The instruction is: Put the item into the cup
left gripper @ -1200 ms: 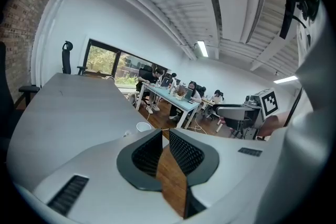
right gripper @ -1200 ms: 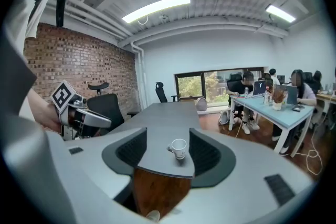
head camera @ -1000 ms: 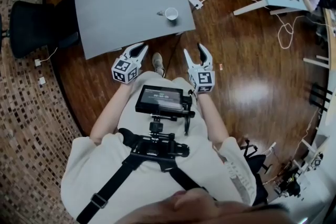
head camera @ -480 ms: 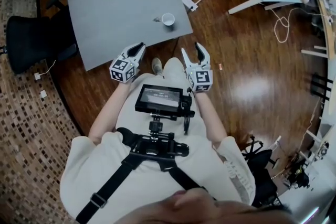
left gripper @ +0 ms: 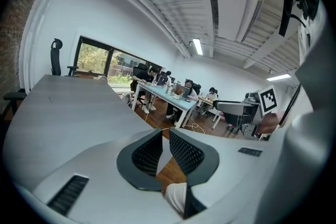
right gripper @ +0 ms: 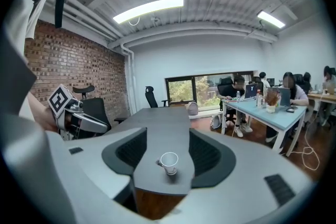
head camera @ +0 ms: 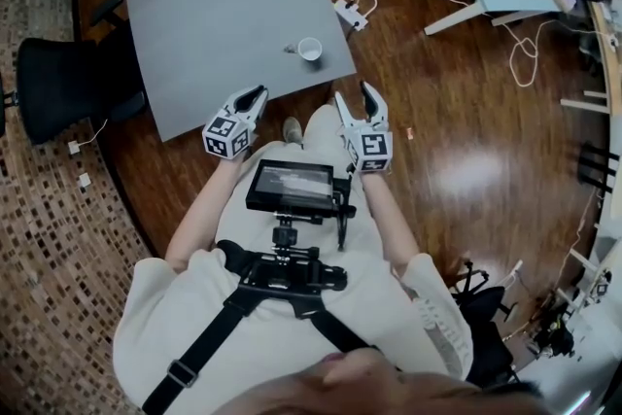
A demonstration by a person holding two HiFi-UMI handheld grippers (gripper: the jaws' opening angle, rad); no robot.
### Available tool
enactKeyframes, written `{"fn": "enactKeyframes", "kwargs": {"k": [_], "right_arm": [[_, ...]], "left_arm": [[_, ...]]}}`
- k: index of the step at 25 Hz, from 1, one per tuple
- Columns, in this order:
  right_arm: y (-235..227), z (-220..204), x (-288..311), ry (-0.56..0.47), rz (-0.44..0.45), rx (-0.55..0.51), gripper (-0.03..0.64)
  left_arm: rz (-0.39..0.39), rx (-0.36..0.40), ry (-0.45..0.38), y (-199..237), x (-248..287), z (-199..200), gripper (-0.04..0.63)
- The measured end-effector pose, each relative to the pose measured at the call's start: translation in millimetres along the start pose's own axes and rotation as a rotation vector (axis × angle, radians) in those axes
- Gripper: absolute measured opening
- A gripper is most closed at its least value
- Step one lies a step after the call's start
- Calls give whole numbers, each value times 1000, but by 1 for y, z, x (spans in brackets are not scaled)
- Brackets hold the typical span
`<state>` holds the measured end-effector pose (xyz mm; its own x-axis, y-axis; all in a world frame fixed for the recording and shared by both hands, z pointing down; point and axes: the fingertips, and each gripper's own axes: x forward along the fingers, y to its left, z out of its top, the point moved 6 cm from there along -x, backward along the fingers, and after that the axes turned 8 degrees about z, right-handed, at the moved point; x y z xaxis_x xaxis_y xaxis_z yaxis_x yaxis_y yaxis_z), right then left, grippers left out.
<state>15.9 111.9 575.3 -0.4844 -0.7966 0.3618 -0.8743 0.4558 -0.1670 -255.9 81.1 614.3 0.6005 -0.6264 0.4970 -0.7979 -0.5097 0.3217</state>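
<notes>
Item (right gripper: 158, 163) is a tiny greyish scrap, too small to identify. It lies on the grey table (head camera: 214, 5) well ahead of the right gripper (head camera: 355, 93), in line with the gap between its jaws, and ahead and to the right of the left gripper (head camera: 252, 96). It sits just beside the cup (right gripper: 169, 161), on the side nearer the left gripper, perhaps touching it.

It looks very light and easy to flick away, so a fingertip pinch across its middle seems safest. The white cup is probably paper, so it is light and easily tipped by a nudge.

The right gripper's jaws stand wide apart and empty. The left gripper's jaws leave only a narrow gap, with nothing in it.

Count: one item, one cup, one table, two grippers.
</notes>
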Motion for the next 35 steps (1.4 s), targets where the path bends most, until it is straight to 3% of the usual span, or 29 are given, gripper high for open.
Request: {"fn": "enactKeyframes", "kwargs": {"k": [18,35], "right_arm": [[-89,46,51,36,202,-57,267],[-134,44,93,71,369,-81,267]], "left_arm": [[168,-107,12,-24,61,28,37],[339,-61,81,-17,98,12,37]]}}
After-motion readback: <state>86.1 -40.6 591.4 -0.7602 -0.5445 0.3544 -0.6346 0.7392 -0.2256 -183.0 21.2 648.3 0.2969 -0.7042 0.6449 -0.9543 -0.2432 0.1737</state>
